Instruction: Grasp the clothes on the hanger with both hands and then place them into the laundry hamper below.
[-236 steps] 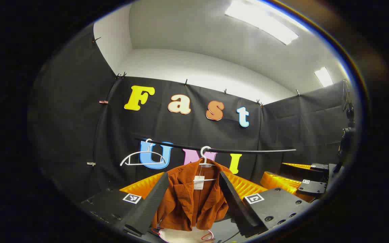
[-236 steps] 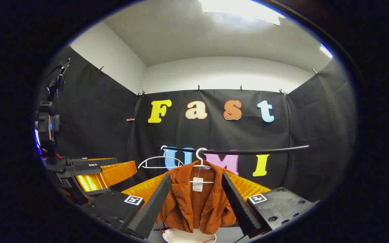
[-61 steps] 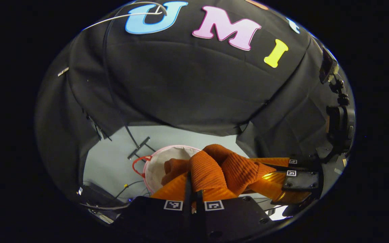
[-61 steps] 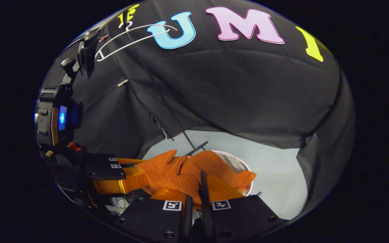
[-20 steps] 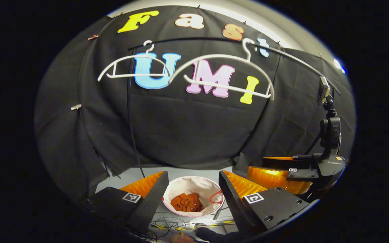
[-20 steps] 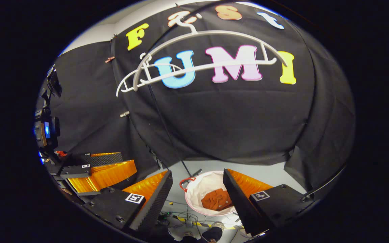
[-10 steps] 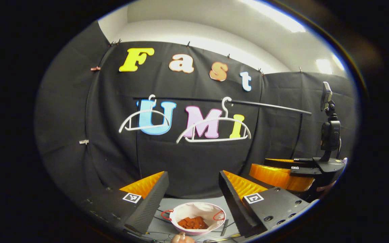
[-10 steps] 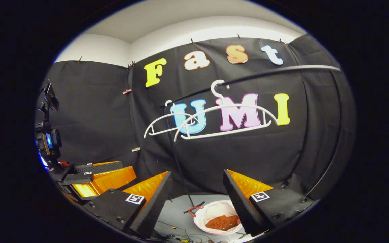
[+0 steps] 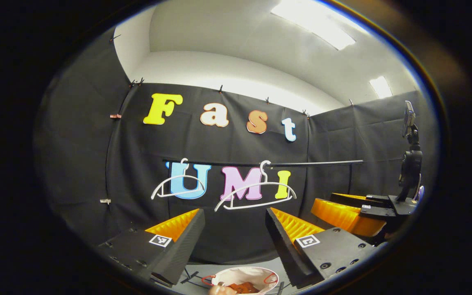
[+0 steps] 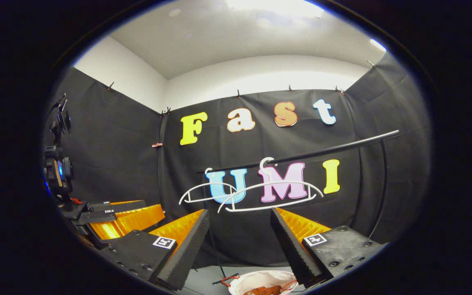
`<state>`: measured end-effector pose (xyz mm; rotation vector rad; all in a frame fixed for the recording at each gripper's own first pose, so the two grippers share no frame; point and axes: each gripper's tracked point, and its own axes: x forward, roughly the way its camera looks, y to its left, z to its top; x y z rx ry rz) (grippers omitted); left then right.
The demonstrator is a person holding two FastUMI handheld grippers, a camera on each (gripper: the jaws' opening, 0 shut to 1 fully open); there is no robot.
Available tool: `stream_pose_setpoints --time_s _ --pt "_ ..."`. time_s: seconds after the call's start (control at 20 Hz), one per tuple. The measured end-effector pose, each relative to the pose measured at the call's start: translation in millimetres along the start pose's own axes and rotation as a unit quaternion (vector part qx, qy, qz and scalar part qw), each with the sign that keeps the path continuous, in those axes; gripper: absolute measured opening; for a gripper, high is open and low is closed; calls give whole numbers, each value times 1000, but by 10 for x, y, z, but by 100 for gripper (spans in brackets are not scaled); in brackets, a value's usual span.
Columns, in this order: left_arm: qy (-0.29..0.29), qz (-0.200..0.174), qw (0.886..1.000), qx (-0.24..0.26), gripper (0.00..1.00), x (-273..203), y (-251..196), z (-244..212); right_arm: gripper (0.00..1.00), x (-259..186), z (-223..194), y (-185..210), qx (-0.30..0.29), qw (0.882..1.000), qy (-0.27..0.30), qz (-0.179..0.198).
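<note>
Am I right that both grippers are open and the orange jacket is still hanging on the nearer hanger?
Not quite: the nearer hanger is bare in the left gripper view. The jacket lies in the hamper below. Both the left gripper and the right gripper are indeed open.

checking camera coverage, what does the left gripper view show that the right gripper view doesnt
Left gripper view: the right gripper sits at the far right edge, jaws open, with a mount standing above it.

Right gripper view: the left gripper sits at the far left edge, jaws open, with a similar mount above it.

Both: two bare white hangers on the black rail, and at the bottom edge the laundry hamper with the orange clothes inside.
</note>
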<state>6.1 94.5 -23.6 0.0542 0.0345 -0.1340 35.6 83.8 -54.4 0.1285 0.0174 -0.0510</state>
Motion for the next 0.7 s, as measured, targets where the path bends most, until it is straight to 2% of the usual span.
stream_pose_setpoints --time_s 0.05,0.15,0.4,0.45,0.5,0.7 --pt "-6 1 1000 4 90 -10 10 42 97 -4 44 -1 -4 1000 -6 -3" --pt "-14 6 1000 8 94 -21 46 92 100 -19 102 2 -16 1000 -15 -6" --pt "-12 4 1000 9 94 -8 41 98 97 -25 71 29 -21 1000 -13 -2" --pt "-11 4 1000 10 90 -1 25 95 97 -20 62 25 -19 1000 -11 -1" --pt "-8 3 1000 10 94 6 16 67 97 -13 55 17 -19 1000 -9 -1" --pt "-5 -1 1000 6 94 16 -49 54 98 -11 76 -21 -23 1000 -10 4"
